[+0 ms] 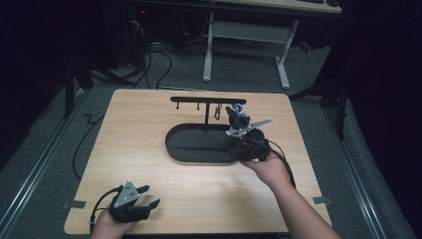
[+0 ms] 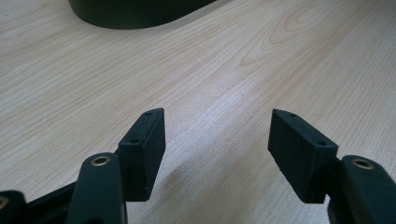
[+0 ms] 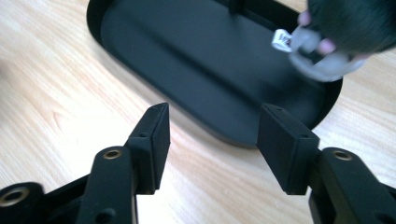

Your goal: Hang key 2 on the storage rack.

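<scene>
A black oval tray (image 1: 194,144) lies mid-table, with a black T-shaped hook stand (image 1: 208,99) rising from it. A small chain (image 1: 218,112) hangs from one hook. A small dark charm with blue and white bits (image 1: 237,113) is at the tray's right end. In the right gripper view it is blurred: a dark fluffy charm (image 3: 322,51) with grey parts and a white tag. My right gripper (image 1: 239,149) hovers at the tray's near right rim (image 3: 224,135). The right gripper (image 3: 212,140) is open, with nothing between its pads. My left gripper (image 1: 151,195) rests open at the front left, over bare wood (image 2: 217,140).
The tray's edge (image 2: 135,14) shows far ahead of the left gripper. The tabletop (image 1: 149,124) is light wood. A white desk frame (image 1: 249,45) and cables stand on the floor beyond the table's far edge.
</scene>
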